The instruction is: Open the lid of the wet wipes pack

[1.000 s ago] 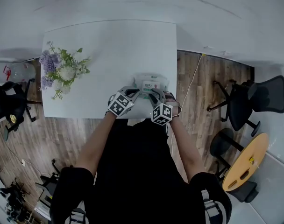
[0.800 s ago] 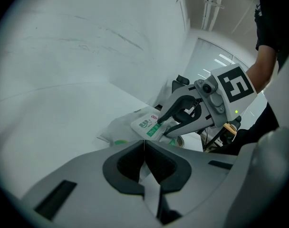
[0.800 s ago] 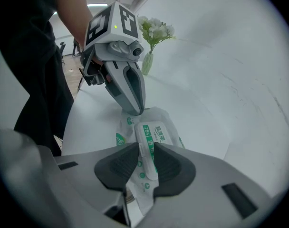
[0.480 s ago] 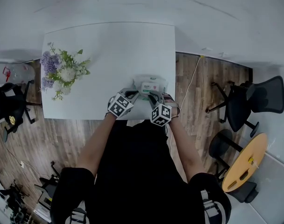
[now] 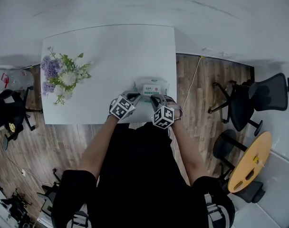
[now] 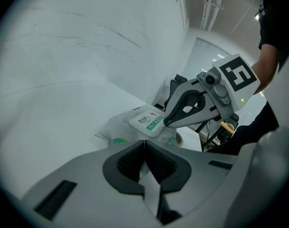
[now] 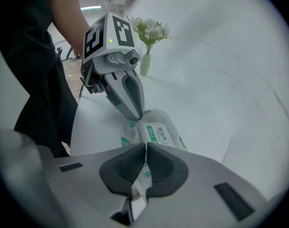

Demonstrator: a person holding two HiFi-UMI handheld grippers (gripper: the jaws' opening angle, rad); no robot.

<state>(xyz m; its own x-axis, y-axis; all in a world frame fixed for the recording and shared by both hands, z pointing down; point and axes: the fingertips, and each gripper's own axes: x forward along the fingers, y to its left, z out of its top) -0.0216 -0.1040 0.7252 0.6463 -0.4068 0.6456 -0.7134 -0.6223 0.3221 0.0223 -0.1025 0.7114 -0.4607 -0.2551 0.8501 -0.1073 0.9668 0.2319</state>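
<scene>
White table (image 5: 111,51), wet wipes pack (image 5: 151,88), flowers (image 5: 63,75)

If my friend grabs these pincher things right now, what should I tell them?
Grippers: the left gripper has its fingers shut on the wrapper end of the wet wipes pack. The right gripper has its fingers closing on the edge of the lid.
Place: the pack lies on the table, at the edge nearest the person.
Done: pack gripped.
To do: the lid looks flat, not yet lifted; peel it up.
</scene>
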